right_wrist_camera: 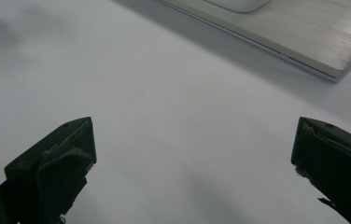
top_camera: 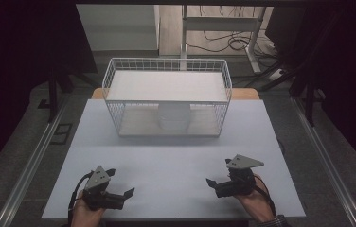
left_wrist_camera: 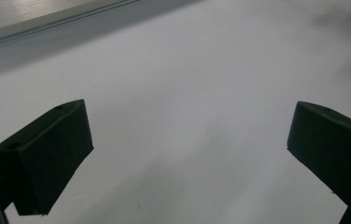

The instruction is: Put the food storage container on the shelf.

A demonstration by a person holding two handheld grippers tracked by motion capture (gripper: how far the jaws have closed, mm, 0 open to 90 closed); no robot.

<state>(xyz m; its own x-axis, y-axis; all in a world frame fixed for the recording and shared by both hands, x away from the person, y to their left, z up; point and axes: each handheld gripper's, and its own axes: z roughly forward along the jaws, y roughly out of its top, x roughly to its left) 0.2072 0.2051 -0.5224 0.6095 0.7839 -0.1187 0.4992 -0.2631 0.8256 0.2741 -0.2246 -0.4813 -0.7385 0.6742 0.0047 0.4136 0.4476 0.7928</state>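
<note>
White table: left gripper and right gripper both near the front edge, jaws wide apart, holding nothing. Wire basket well beyond them.

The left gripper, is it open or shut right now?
Open: the left gripper has its jaws spread wide, with bare table between them.

White round thing in the wire basket sits half hidden under the basket's white shelf; what it is, cannot tell. In the right gripper view its bottom is cut off by the top edge. Forearms cut off at bottom of the high view.
</note>
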